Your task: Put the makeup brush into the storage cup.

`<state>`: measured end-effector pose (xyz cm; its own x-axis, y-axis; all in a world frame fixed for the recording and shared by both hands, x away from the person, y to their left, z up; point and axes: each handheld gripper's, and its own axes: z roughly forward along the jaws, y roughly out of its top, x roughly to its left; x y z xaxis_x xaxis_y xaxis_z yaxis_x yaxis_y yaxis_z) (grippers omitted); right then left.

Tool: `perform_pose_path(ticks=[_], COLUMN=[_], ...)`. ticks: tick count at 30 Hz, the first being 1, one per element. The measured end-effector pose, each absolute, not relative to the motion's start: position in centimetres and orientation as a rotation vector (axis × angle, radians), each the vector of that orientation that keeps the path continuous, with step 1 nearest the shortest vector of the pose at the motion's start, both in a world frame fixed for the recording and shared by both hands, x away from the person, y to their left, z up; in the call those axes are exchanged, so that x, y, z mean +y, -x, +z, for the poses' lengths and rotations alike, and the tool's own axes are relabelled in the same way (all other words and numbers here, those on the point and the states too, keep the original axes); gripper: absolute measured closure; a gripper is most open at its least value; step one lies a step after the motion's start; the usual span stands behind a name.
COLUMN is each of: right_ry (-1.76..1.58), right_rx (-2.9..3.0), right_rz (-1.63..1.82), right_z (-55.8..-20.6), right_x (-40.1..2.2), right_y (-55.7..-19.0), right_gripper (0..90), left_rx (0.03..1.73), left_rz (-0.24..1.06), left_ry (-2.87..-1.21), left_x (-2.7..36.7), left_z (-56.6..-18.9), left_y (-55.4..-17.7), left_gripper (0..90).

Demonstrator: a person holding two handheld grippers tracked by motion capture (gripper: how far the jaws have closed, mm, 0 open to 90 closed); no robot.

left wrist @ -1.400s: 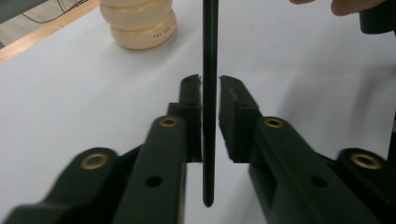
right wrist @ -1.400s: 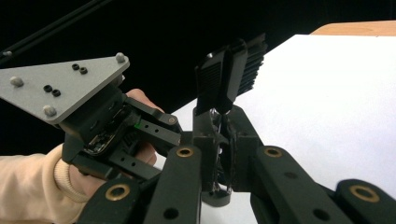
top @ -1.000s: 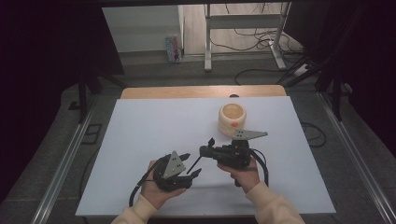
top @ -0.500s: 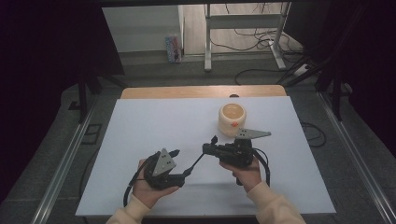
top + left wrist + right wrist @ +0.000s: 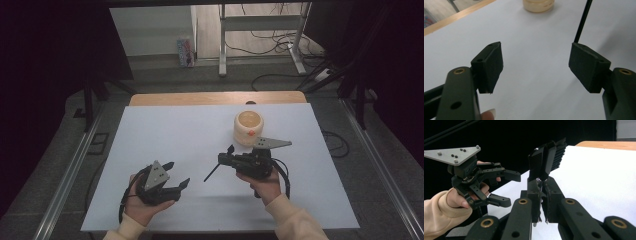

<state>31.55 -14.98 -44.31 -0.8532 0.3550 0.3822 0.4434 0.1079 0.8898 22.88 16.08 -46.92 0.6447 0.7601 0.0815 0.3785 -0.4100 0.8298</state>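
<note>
Currently, right gripper [image 5: 227, 161] is clamping a thin black rod [image 5: 212, 173] pointing at eight o'clock; left gripper [image 5: 175, 176], having just opened, is gaping empty.

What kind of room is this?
Probably a lab or workshop: a white table ringed by a metal frame, cables on the floor, and a hand-held gripper in use.

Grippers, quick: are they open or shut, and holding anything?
Left gripper: open, jaws just widened, nothing between them.
Right gripper: shut on a thin black rod.
</note>
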Motion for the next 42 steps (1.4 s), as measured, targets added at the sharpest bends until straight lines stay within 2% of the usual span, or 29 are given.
perform_pose_path(ticks=[21, 42], right_ry=[0.840, 0.869], right_rx=[-2.286, -2.276], right_rz=[-1.909, -1.960], right_z=[-43.9, -43.2], right_x=[-15.6, -16.5], right_y=[-31.7, -32.0], right_gripper=[84.2, 84.2], left_rx=[0.971, 0.993], left_rz=[0.598, 0.595], left_ry=[-2.034, -2.044], left_x=[19.4, 20.0], left_z=[-47.7, -48.1], left_y=[-21.6, -21.5], left_gripper=[27.0, 26.9])
